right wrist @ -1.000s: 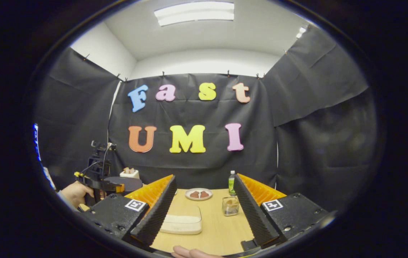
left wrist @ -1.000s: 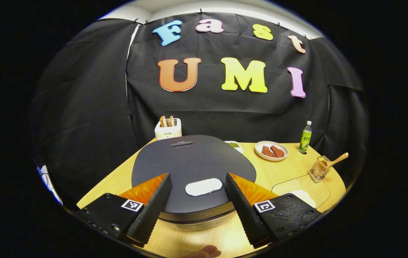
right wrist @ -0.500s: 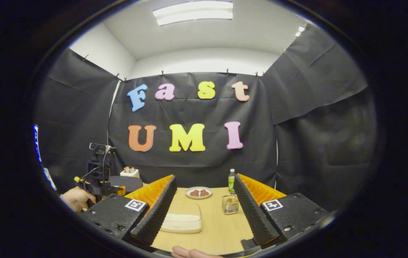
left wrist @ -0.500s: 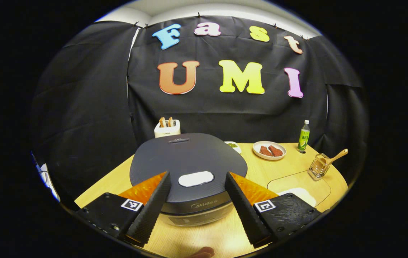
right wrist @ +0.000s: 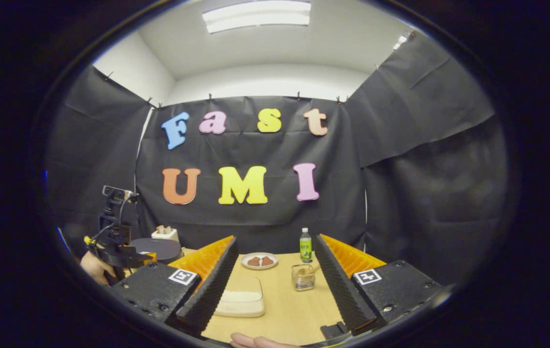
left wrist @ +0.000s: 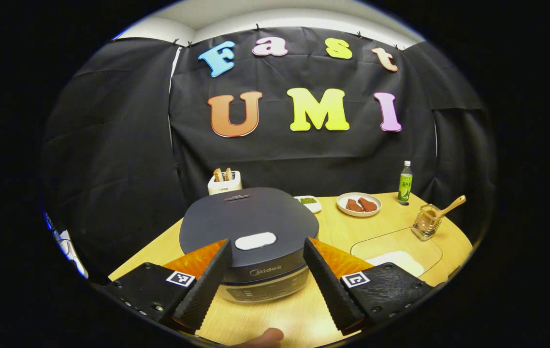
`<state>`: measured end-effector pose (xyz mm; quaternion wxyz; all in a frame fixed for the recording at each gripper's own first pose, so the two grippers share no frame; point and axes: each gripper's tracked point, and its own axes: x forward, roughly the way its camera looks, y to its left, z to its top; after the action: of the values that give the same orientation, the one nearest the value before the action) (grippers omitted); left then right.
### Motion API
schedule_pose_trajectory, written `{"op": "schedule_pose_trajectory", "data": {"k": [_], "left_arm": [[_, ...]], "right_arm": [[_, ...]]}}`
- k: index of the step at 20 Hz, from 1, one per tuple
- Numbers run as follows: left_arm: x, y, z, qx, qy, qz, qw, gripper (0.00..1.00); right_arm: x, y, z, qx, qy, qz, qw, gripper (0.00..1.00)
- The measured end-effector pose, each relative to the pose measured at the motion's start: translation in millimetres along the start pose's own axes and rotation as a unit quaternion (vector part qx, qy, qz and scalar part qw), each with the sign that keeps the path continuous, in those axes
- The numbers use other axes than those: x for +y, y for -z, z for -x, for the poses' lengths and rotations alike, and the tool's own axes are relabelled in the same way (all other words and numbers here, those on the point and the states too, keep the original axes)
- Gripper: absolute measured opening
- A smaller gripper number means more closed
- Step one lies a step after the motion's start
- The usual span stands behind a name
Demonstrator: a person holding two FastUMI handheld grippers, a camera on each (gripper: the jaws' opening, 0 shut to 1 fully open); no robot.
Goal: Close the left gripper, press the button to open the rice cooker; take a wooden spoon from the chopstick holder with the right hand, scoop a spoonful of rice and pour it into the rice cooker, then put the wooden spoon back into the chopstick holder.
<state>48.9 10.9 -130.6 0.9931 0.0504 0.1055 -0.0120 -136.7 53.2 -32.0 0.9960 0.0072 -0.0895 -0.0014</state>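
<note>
Backing my left gripper off the rice cooker: a second ago its lid ran down between my left fingers, now the whole front panel shows and the cooker sits farther out. Right gripper barely shifts; the scene just slides slightly left in its view.

Largest first. Table: light wood, carries everything. Rice cooker stands on its left part, dark lid down and closed, pale oval button on the lid's front edge, untouched. Left jaws are wide open, empty, straddling the cooker's front without touching it. In the right gripper view the left gripper shows far left, held by a hand, up beside the cooker lid.

Clear rice box lies flat on the table, white rice in the bottom, right of the cooker and just ahead of my right jaws. Right jaws are also spread wide, holding nothing, hovering over the table's near edge.

Toaster: white, behind the cooker at the back wall, two slices sticking up. Plate with two brown pieces sits mid-back; a small white dish with something green is just left of it, near the cooker.

Green bottle stands upright at the back right. Chopstick holder, wire mesh, stands just beyond the rice box's far right corner. Wooden spoon is in it, handle leaning up to the right.

A fingertip shows at the bottom edge, below my left jaws.
</note>
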Motion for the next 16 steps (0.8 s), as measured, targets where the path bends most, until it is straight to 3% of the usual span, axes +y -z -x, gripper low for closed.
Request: {"op": "schedule_pose_trajectory", "data": {"k": [3,7,16], "left_arm": [[5,-13,21,-0.019,-0.02,-0.002,1.0,0.96],[-22,-27,52,-0.047,0.008,-0.006,0.999,0.96],[-39,-56,132,-0.115,0.027,0.0,0.993,0.96]], "right_arm": [[-3,9,-7,0.013,0.0,0.007,1.0,1.0],[-11,16,-13,0.021,0.006,0.002,1.0,1.0],[-11,18,-12,0.02,0.008,0.014,1.0,1.0]]}}
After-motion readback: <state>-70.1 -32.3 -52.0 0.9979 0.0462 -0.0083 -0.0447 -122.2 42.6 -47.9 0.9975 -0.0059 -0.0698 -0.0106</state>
